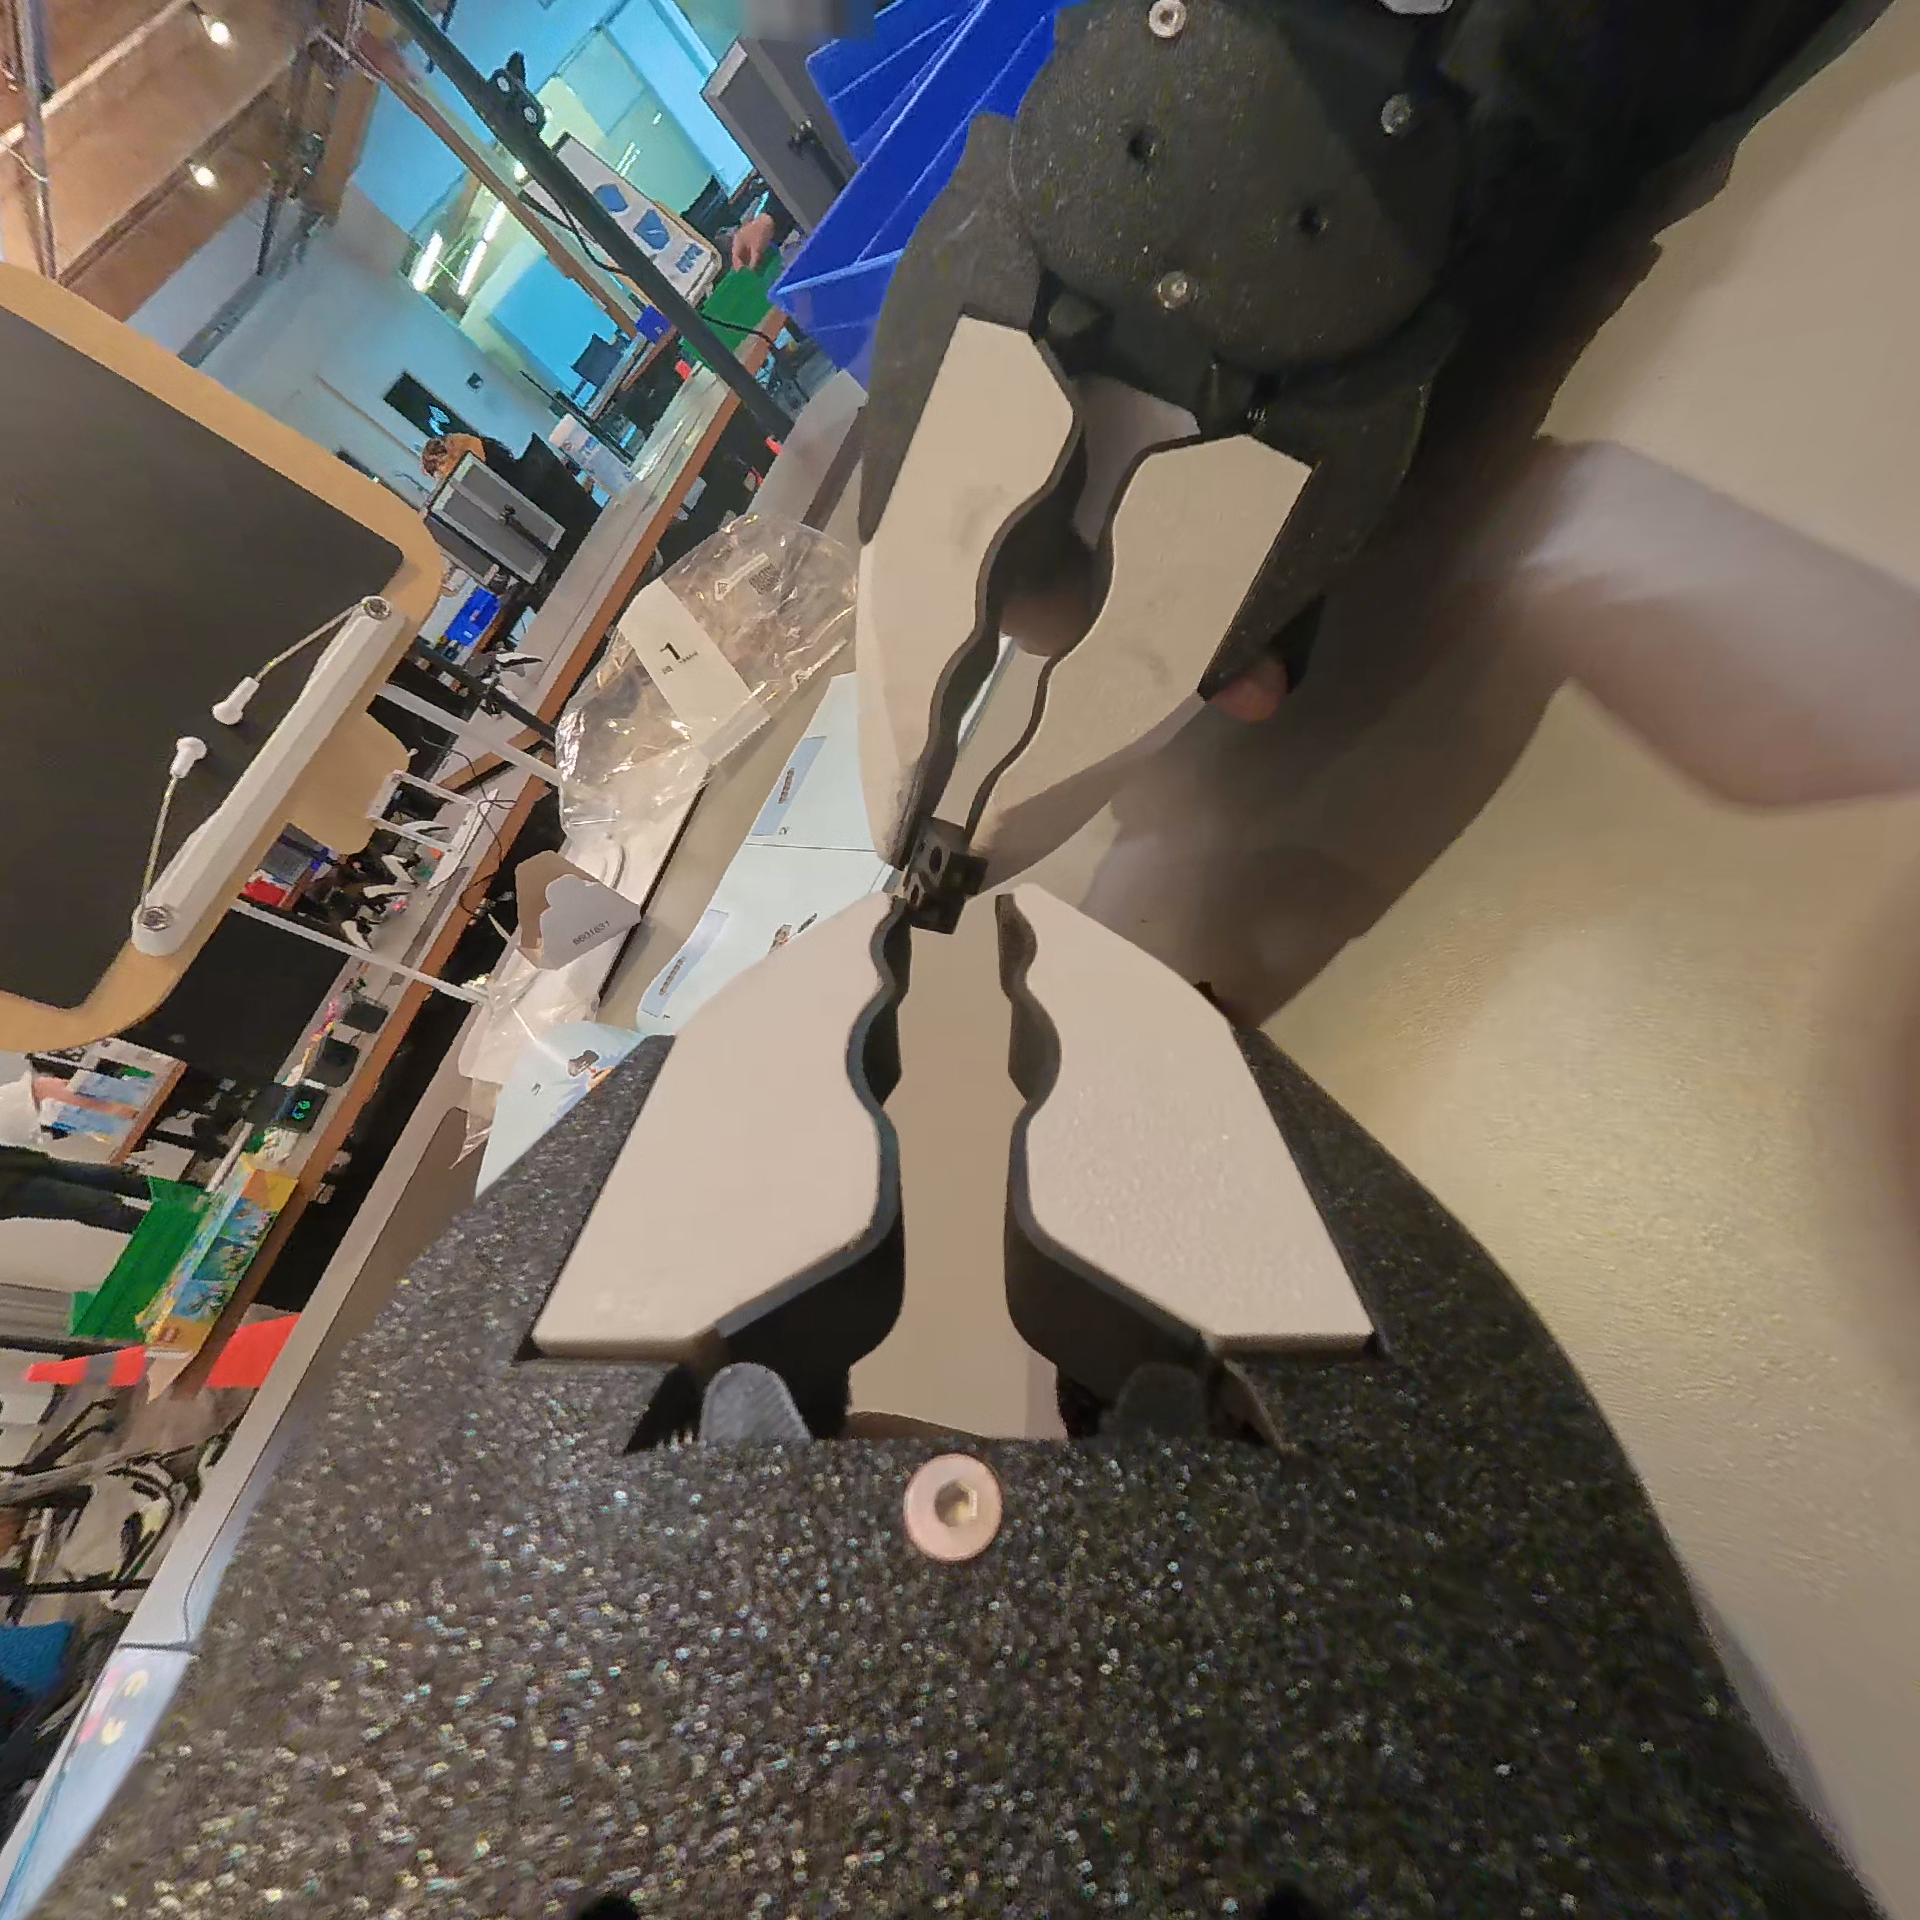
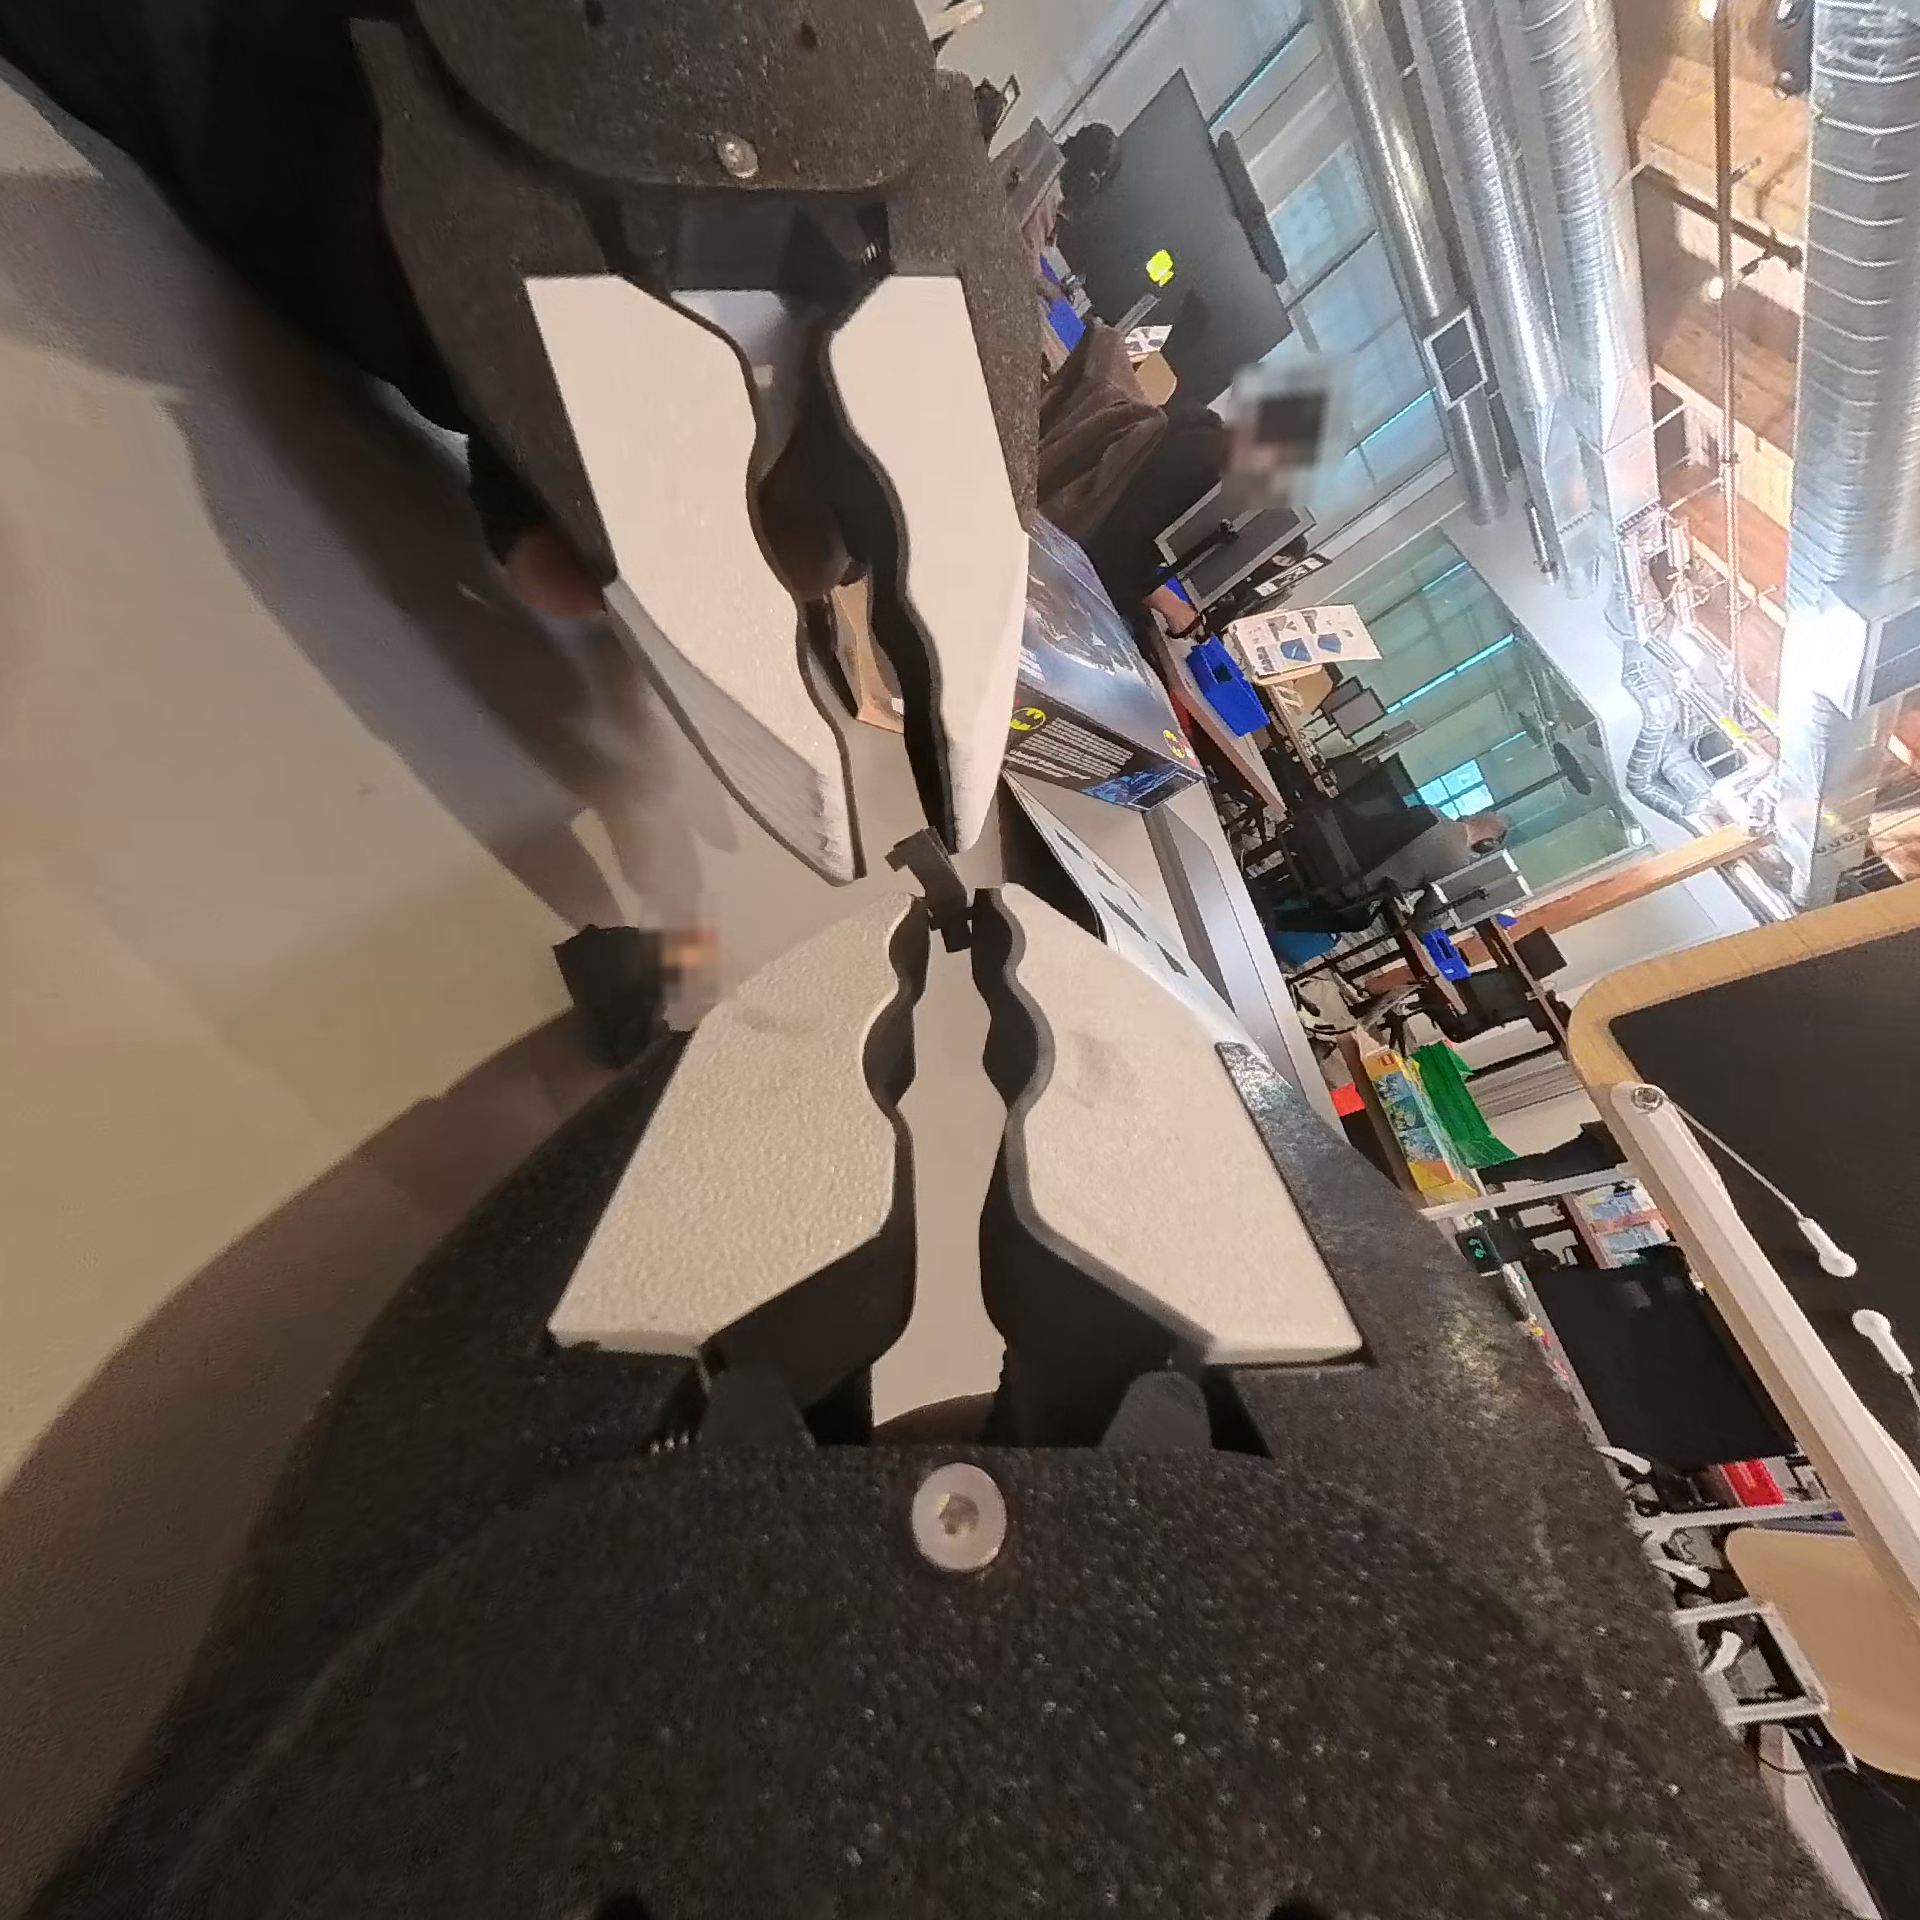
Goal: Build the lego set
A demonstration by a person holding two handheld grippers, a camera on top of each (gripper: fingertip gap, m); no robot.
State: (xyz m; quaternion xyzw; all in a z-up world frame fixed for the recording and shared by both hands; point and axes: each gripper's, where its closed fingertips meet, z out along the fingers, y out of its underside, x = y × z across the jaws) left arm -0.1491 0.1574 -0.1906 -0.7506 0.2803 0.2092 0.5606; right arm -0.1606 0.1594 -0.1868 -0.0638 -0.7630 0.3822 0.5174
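Item: small black brick piece (image 1: pixel 940 871), clamped in right gripper (image 2: pixel 948 920) jaws; left gripper (image 1: pixel 945 914) jaws narrowly apart, tip-to-tip opposite, left fingertip touching it.

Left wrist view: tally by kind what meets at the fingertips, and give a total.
Two-finger tools with grey pads: 2 (left tool, open; right tool, shut on the piece)
Small black plastic piece with round holes: 1
Total: 3

Small black studded brick (image 1: pixel 940 878), pinched by right gripper (image 2: pixel 943 914), midair
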